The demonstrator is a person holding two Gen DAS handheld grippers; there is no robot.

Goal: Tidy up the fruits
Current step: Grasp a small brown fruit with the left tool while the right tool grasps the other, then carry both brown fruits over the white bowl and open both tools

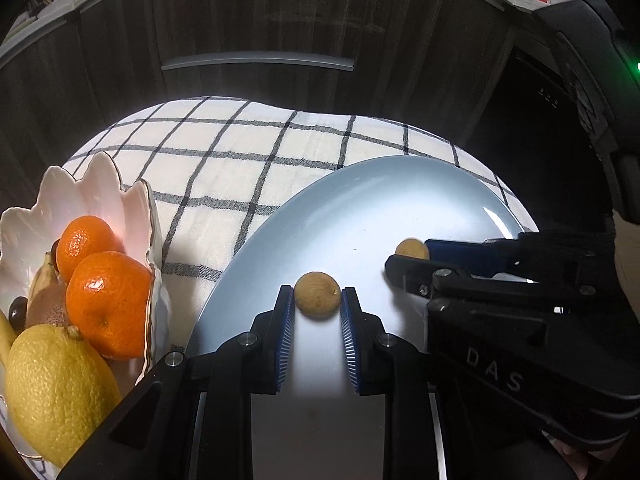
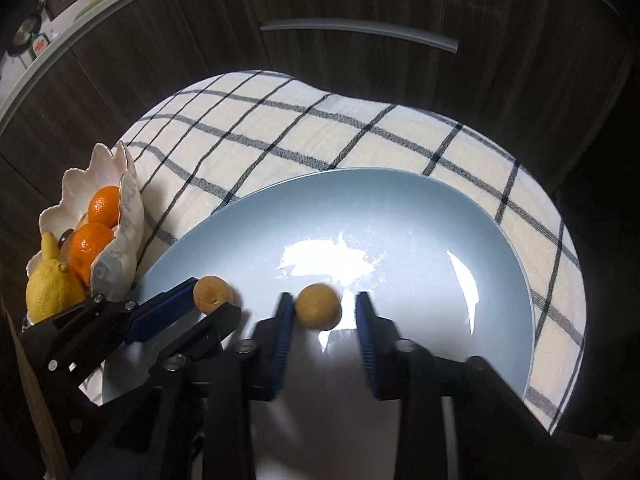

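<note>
Two small round brown fruits sit low on a pale blue plate (image 1: 360, 208). My left gripper (image 1: 318, 291) is shut on one brown fruit (image 1: 317, 298), a blue pad pressed to each side. To its right, my right gripper (image 1: 409, 256) reaches in from the side, shut on the second brown fruit (image 1: 411, 247). In the right wrist view, which is slightly blurred, the right gripper (image 2: 324, 298) brackets its fruit (image 2: 318, 308), and the left gripper (image 2: 215, 296) holds the other fruit (image 2: 212, 294) at the plate's (image 2: 400, 208) left edge.
A white scalloped bowl (image 1: 100, 184) at the left holds two tangerines (image 1: 104, 300), a lemon (image 1: 52, 388), a kiwi and a banana. A checked cloth (image 1: 220, 152) lies under plate and bowl. Dark cabinet fronts with a grey handle (image 1: 256, 60) stand behind.
</note>
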